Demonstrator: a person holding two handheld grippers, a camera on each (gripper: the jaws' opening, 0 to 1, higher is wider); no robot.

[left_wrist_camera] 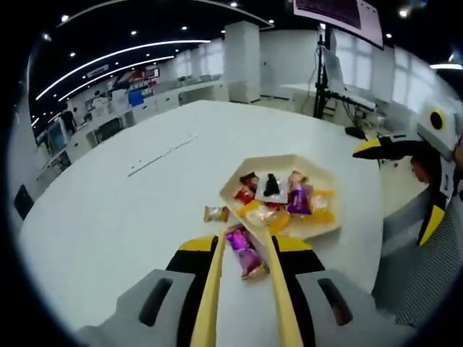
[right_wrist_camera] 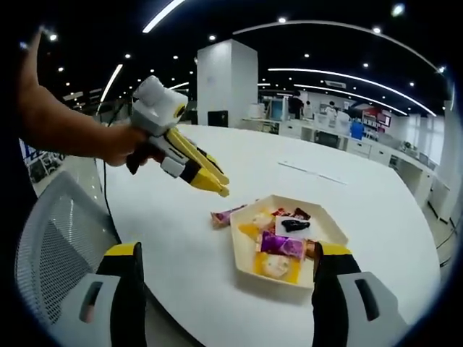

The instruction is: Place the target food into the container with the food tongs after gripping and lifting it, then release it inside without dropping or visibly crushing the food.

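While both views looked down on one white tabletop (left_wrist_camera: 108, 217), the scene read as follows.

Left hand-held gripper (left_wrist_camera: 244, 271): its own view showed two long yellow tong arms rising from the bottom, spread a little, with a purple-wrapped candy (left_wrist_camera: 244, 251) lying between them on the tabletop; whether the arms touched the wrapper could not be told. In the right gripper view this gripper (right_wrist_camera: 217, 186) hung above the tabletop, held by a person's hand (right_wrist_camera: 119, 144), its yellow tips close together and pointing down toward the tray.

Right hand-held gripper (right_wrist_camera: 224, 282): its black-and-yellow jaws stood wide apart at the bottom of its view, holding nothing, with the tray between them farther off.

Container: a shallow cream hexagonal tray (left_wrist_camera: 318, 230) (right_wrist_camera: 242, 253) on the tabletop, holding wrapped sweets in yellow, red, purple and black.

Target food: the purple-wrapped candy (right_wrist_camera: 224, 215) lay outside the tray, just beside its rim.

Other loose piece: a small orange-wrapped sweet (left_wrist_camera: 215, 213) lay on the tabletop near the tray.

Surroundings: a mesh chair back (right_wrist_camera: 51, 246) stood beside the tabletop.
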